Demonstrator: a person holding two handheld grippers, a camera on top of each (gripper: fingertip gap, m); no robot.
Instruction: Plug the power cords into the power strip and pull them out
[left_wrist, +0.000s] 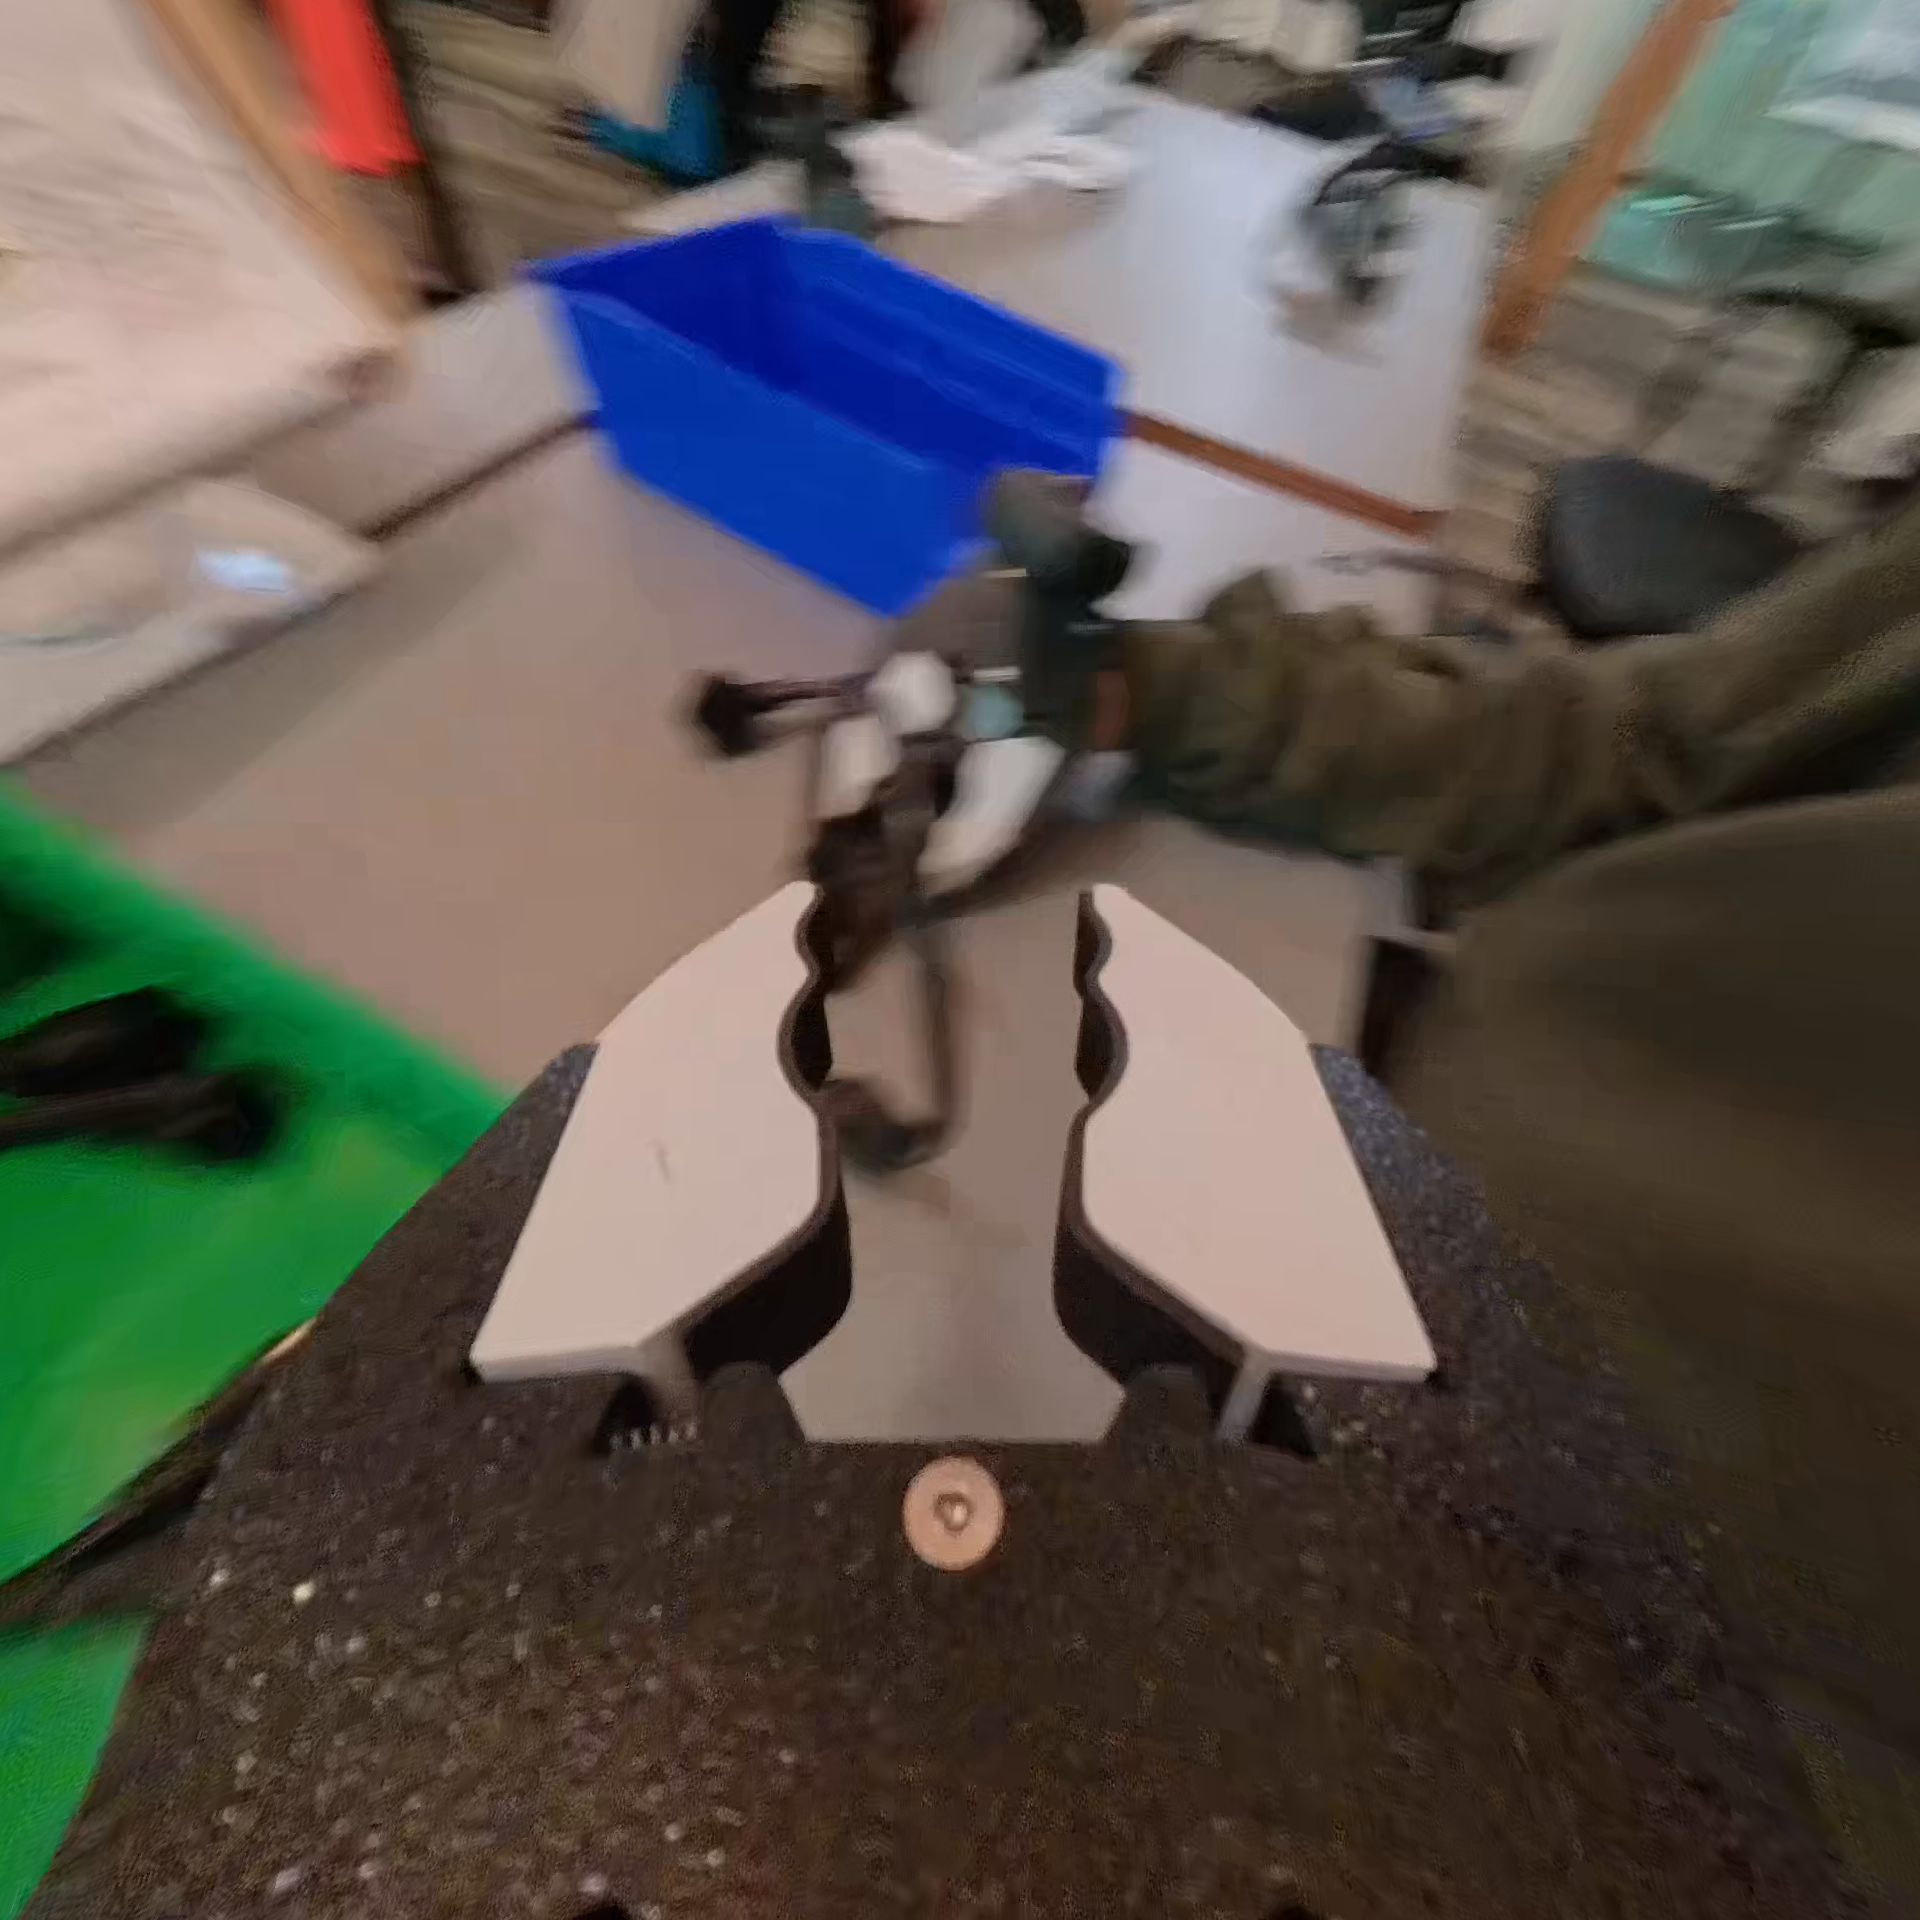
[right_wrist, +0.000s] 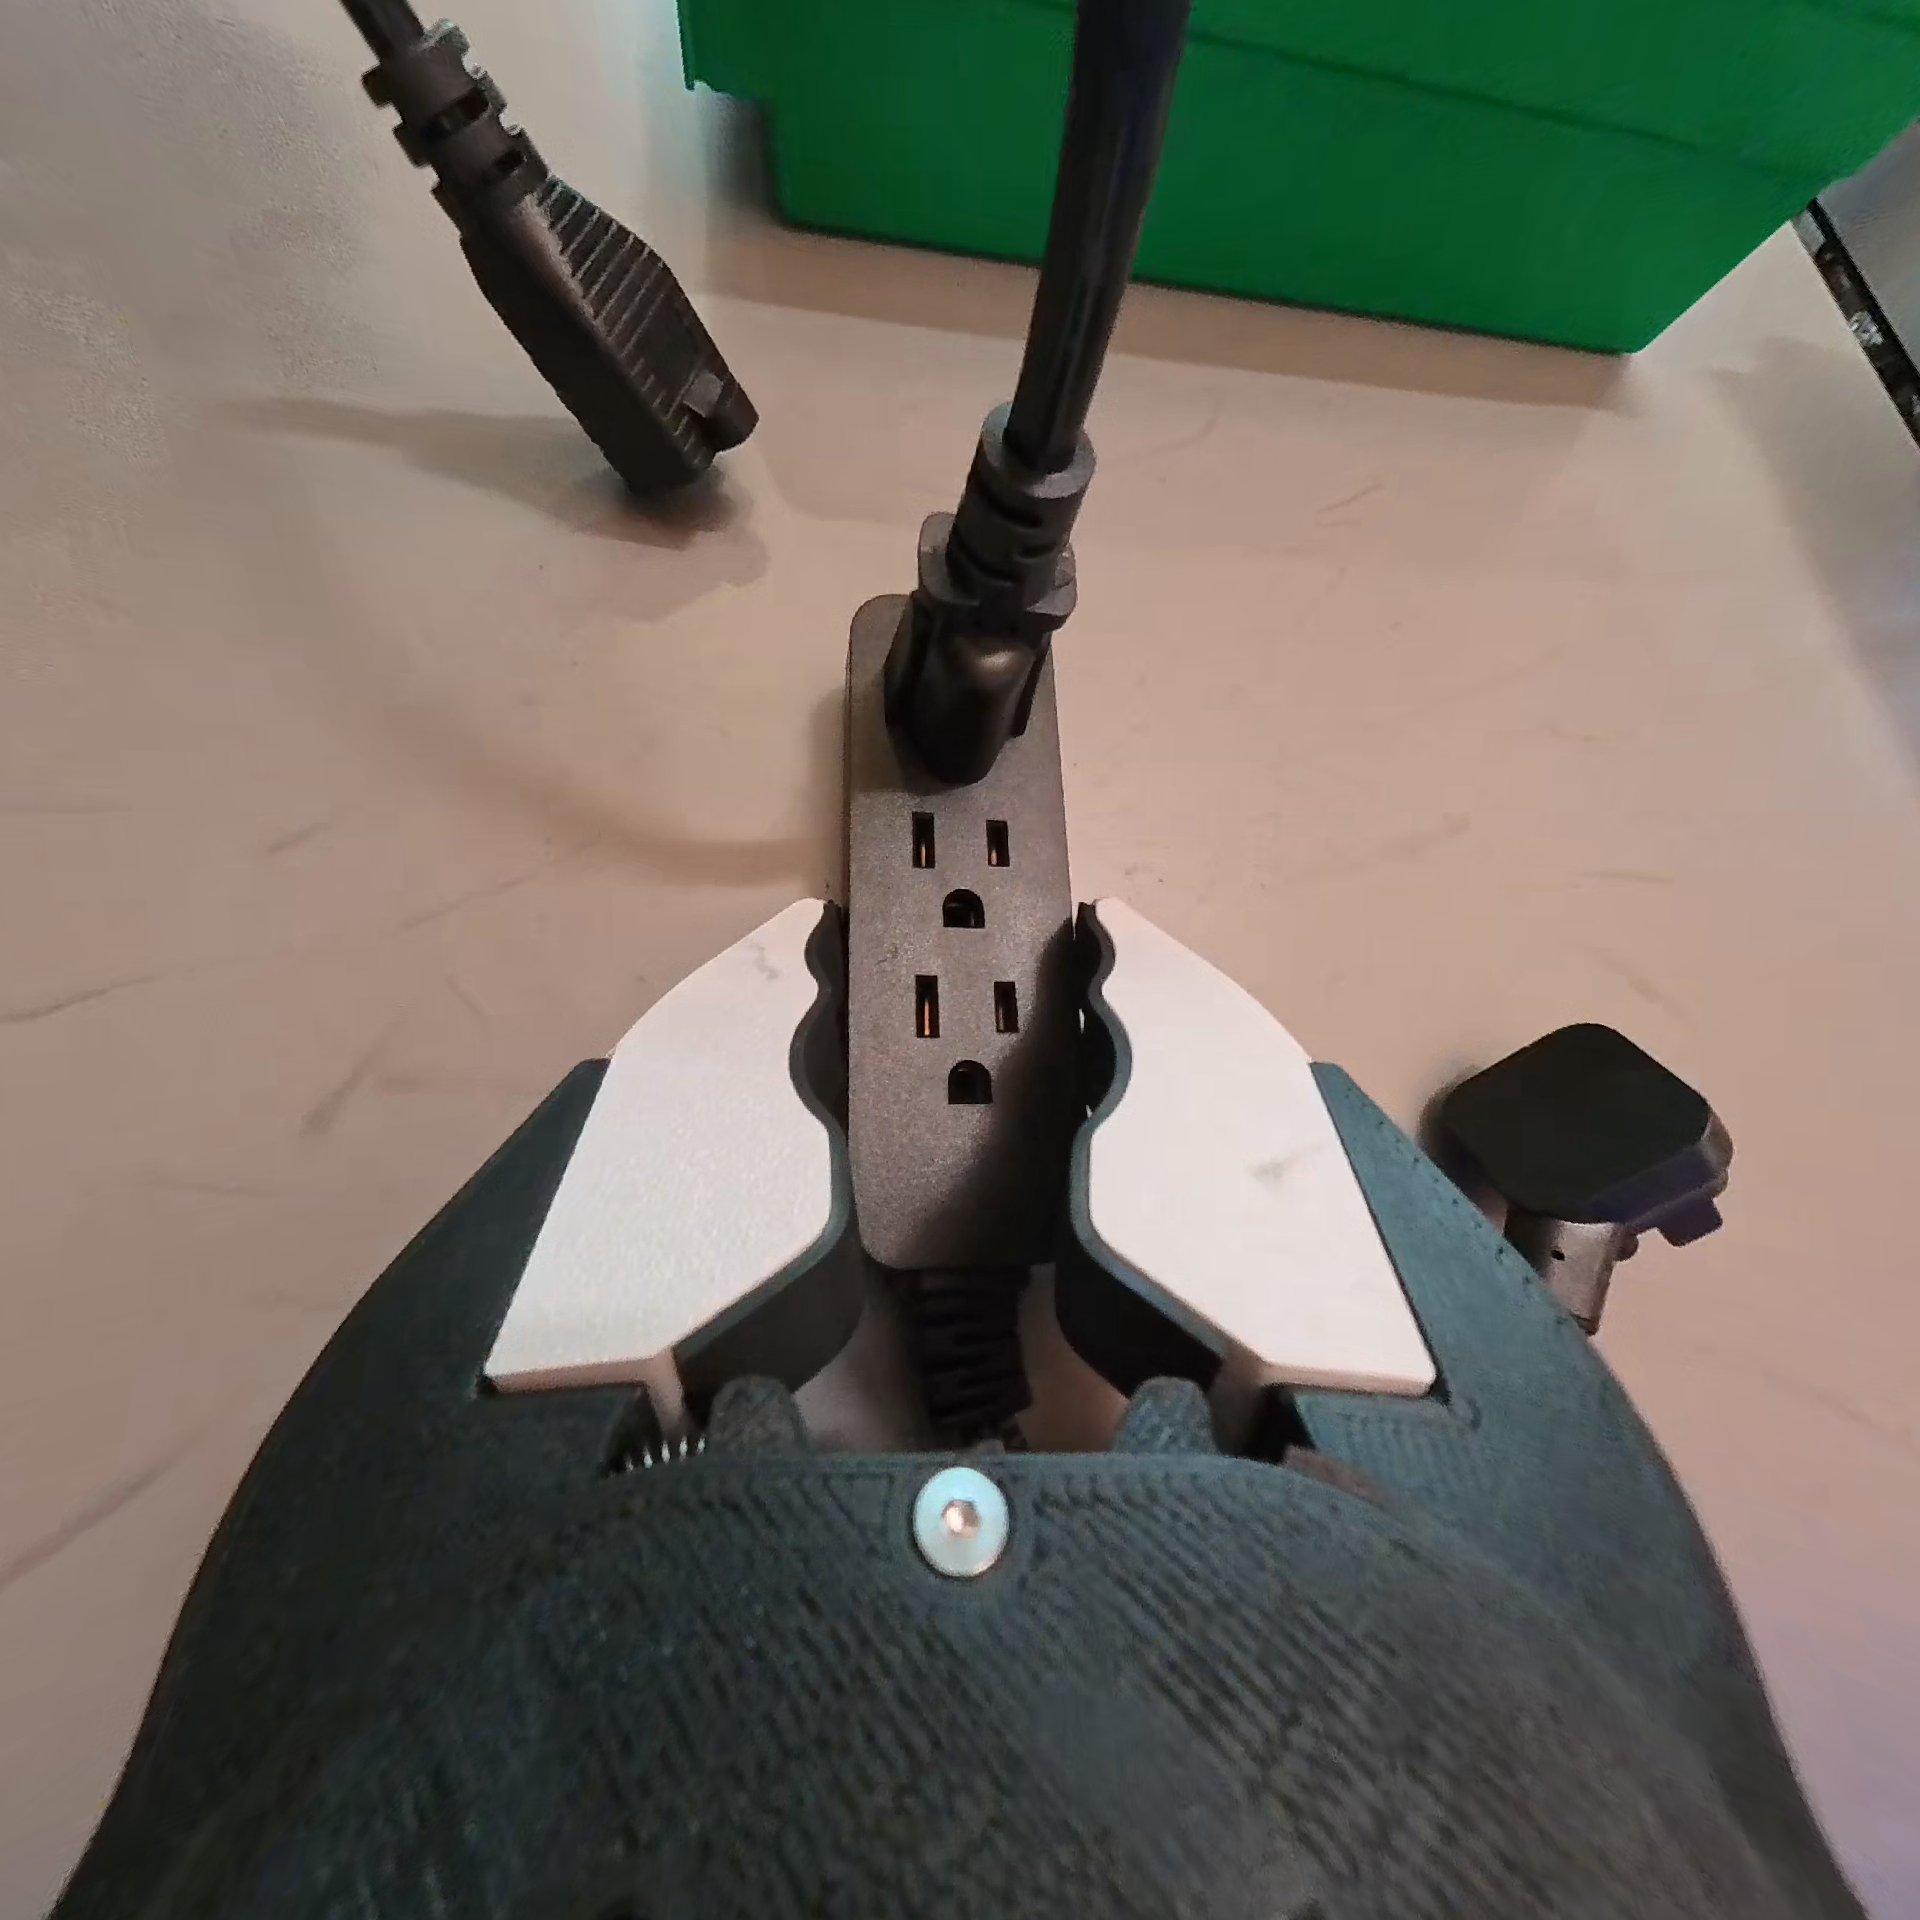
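Power strip (right_wrist: 961, 997) clamped by right hand-held gripper (right_wrist: 954, 914), bare table (right_wrist: 312, 831) alongside; left hand-held gripper (left_wrist: 940, 904) apart.

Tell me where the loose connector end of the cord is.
In the right wrist view, the loose connector end lies upper left on the table, left of the power strip held in the right tongs.

1 blue bin (left_wrist: 831, 405) stands on the pale tabletop (left_wrist: 436, 790), toward its far edge. 1 green bin (right_wrist: 1340, 156) sits on the same surface; a white cabinet (left_wrist: 1288, 343) (heavily blurred) stands beyond.
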